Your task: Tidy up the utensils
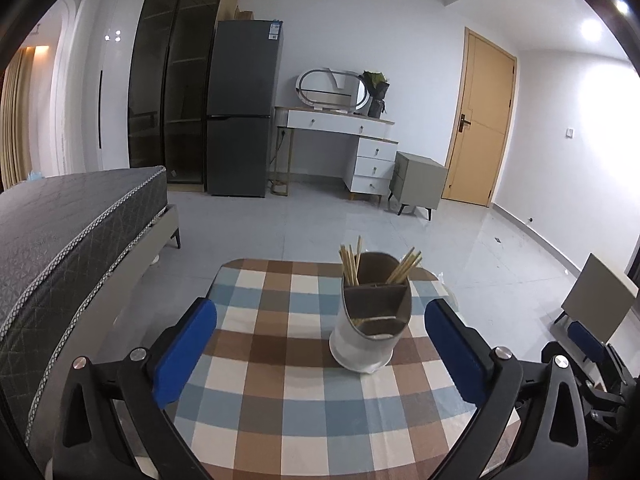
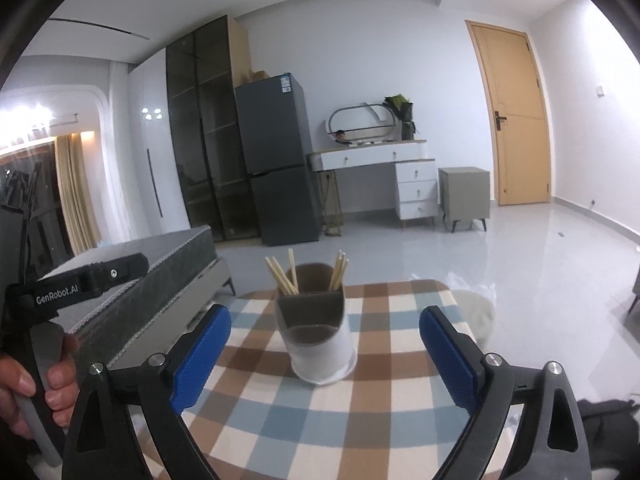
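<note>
A white utensil holder (image 1: 366, 334) (image 2: 320, 344) with dark inner compartments stands upright on a small table covered by a checked cloth (image 1: 280, 400) (image 2: 280, 420). Wooden chopsticks (image 1: 352, 264) (image 2: 284, 276) stick out of its two far compartments; the near compartment looks empty. My left gripper (image 1: 320, 344) is open, its blue pads wide apart over the cloth, the holder beyond and slightly right of centre. My right gripper (image 2: 324, 344) is open too, pads either side of the holder from this view but short of it, touching nothing.
A grey mattress (image 1: 60, 232) lies left of the table. The tiled floor beyond reaches a dark fridge (image 1: 240, 112), a white dressing table (image 1: 340, 128), a grey nightstand (image 1: 420, 178) and a wooden door (image 1: 484, 120). A hand (image 2: 24, 384) holds the left gripper's handle in the right wrist view.
</note>
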Tool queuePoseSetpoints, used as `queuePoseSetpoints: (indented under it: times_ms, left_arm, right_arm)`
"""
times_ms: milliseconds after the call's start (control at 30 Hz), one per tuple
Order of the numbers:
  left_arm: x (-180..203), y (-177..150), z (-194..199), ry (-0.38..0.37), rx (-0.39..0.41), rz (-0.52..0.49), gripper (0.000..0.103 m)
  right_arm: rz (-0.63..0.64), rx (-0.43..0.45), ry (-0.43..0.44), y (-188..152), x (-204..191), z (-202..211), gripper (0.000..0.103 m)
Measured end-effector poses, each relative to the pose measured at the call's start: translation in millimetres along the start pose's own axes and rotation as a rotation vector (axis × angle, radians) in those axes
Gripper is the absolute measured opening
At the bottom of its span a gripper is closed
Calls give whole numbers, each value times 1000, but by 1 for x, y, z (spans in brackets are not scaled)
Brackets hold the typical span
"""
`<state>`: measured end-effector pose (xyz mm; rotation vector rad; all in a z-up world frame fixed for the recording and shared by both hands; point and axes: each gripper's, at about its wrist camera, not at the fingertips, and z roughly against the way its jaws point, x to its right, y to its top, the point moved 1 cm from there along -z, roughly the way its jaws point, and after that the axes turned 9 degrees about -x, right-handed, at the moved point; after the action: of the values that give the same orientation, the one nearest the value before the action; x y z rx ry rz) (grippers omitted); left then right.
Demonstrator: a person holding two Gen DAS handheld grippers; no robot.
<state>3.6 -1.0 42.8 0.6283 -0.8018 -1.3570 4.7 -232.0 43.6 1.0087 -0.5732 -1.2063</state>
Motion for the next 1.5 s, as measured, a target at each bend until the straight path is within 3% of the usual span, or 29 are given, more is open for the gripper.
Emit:
queuePoseSetpoints:
  times_ms: [200, 767, 1133, 1500]
  left_arm:
    - [7, -16, 2, 10, 19, -21, 101]
    - [1, -43, -16, 33, -35, -19, 101]
    - [-3, -44, -18, 15, -67, 15, 101]
    - [-2, -46, -19, 49, -68, 14, 101]
  right_arm:
    - [11, -2, -18, -15, 1, 3, 103]
    - [38, -42, -39, -28, -2, 1, 103]
    - [45, -58, -61, -30, -3, -1, 103]
    - [47, -61, -72, -30, -2, 2, 103]
